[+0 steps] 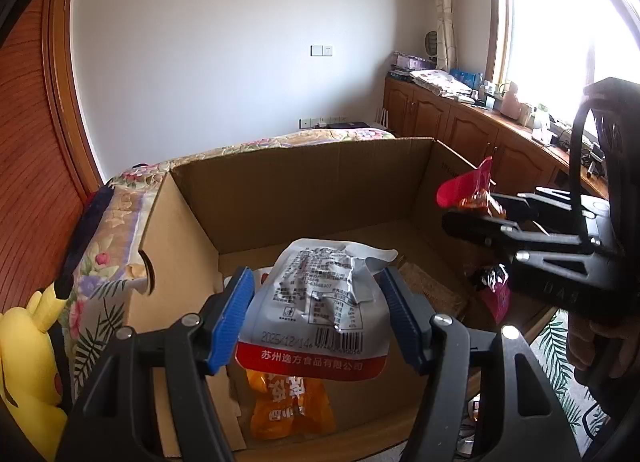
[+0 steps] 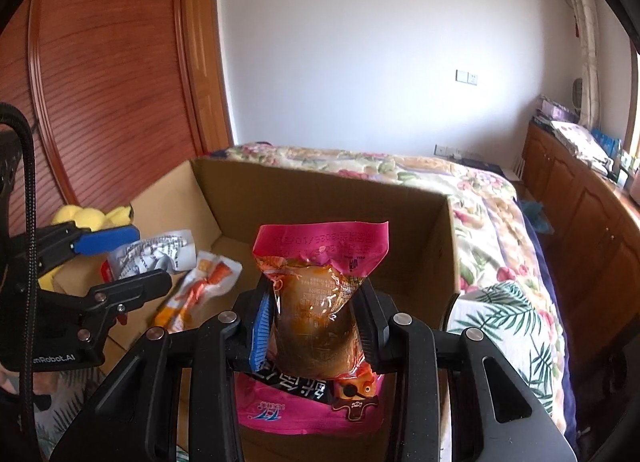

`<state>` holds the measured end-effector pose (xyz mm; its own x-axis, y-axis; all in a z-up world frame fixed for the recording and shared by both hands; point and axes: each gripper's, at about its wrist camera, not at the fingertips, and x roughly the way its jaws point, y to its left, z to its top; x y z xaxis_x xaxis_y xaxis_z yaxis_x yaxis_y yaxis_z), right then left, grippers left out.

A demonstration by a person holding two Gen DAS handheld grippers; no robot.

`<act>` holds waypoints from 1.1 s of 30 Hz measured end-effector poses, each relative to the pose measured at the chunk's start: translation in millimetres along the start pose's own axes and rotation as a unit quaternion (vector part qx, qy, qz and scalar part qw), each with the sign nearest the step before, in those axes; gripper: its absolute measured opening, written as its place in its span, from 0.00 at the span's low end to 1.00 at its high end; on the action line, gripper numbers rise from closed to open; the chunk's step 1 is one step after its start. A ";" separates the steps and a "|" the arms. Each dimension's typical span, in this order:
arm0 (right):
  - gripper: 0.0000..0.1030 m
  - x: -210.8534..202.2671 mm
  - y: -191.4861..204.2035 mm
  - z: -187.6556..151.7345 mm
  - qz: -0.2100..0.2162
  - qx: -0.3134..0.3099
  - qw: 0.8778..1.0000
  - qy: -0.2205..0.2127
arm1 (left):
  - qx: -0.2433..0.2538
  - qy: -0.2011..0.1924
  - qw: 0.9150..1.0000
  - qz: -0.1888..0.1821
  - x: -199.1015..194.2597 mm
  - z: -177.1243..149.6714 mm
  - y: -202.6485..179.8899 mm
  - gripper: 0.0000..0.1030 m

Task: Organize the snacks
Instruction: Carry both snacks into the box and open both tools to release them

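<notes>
My left gripper (image 1: 316, 298) clamps the grey packet (image 1: 320, 294), my right gripper (image 2: 316, 322) the pink pouch (image 2: 320, 282); I'd lower both below the jaws into the cardboard box (image 1: 304, 182) before releasing.

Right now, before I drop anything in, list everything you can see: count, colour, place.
cardboard box: 1, brown, open, in front of both tools, against the bed
white snack packet: 1, white-grey with a red band, held over the box
pink snack packet: 1, pink top, clear body with brown contents, held over the box
orange snack packet: 1, orange, lying on the box floor
second pink packet: 1, pink and black, in the box below the right tool
bed: 1, floral cover, behind and beside the box
plush toy: 1, yellow, left of the box
cabinets: one row, brown wood, under the window
left tool: 1, black, blue pads, shut on the white packet
right tool: 1, black, blue pad, shut on the pink packet
</notes>
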<state>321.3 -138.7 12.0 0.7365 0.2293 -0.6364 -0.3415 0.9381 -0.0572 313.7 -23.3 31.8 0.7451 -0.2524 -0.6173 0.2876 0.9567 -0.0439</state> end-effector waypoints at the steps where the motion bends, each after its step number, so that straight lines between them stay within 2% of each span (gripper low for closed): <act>1: 0.35 1.1 1.6 -2.1 -0.002 -0.003 1.000 0.002 | -0.001 0.001 1.000 0.000 1.1 -0.8 -0.4 0.63; 3: 0.35 -1.3 4.3 -4.8 -0.011 -0.010 1.000 -0.002 | -0.002 0.001 1.000 0.002 2.1 -2.6 -1.4 0.63; 8: 0.36 -0.6 6.8 -8.7 0.001 -0.012 1.000 0.007 | 0.000 0.004 1.000 0.005 4.7 -7.0 -0.4 0.63; 11: 0.36 3.6 4.1 -11.9 0.031 0.006 0.999 0.019 | -0.002 0.005 1.000 0.005 5.6 -10.1 0.3 0.63; 19: 0.37 10.6 10.8 -21.4 0.028 -0.004 0.999 0.038 | -0.008 0.005 1.000 0.006 3.3 -16.4 0.4 0.64; 22: 0.44 9.2 10.3 -22.1 0.028 -0.001 0.999 0.037 | -0.009 0.002 1.000 0.005 -0.8 -17.8 0.9 0.65; 26: 0.46 9.6 7.9 -23.2 0.035 0.008 0.998 0.042 | -0.009 -0.003 1.000 0.004 -7.6 -19.4 1.3 0.65; 28: 0.56 7.1 7.7 -22.6 0.032 0.009 0.999 0.037 | -0.007 -0.005 1.000 0.004 -11.4 -19.8 0.0 0.67; 29: 0.58 6.1 8.0 -22.0 0.032 0.009 0.999 0.036 | -0.007 -0.006 1.000 0.004 -13.0 -20.5 0.8 0.67; 33: 0.58 -0.8 9.4 -20.9 0.029 0.009 0.999 0.030 | -0.007 -0.012 1.000 0.000 -22.3 -23.5 0.6 0.68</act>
<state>305.3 -135.5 -4.0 0.6793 0.2671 -0.6835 -0.3715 0.9284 -0.0064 283.2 -13.7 27.0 0.7589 -0.2559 -0.5987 0.2796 0.9585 -0.0552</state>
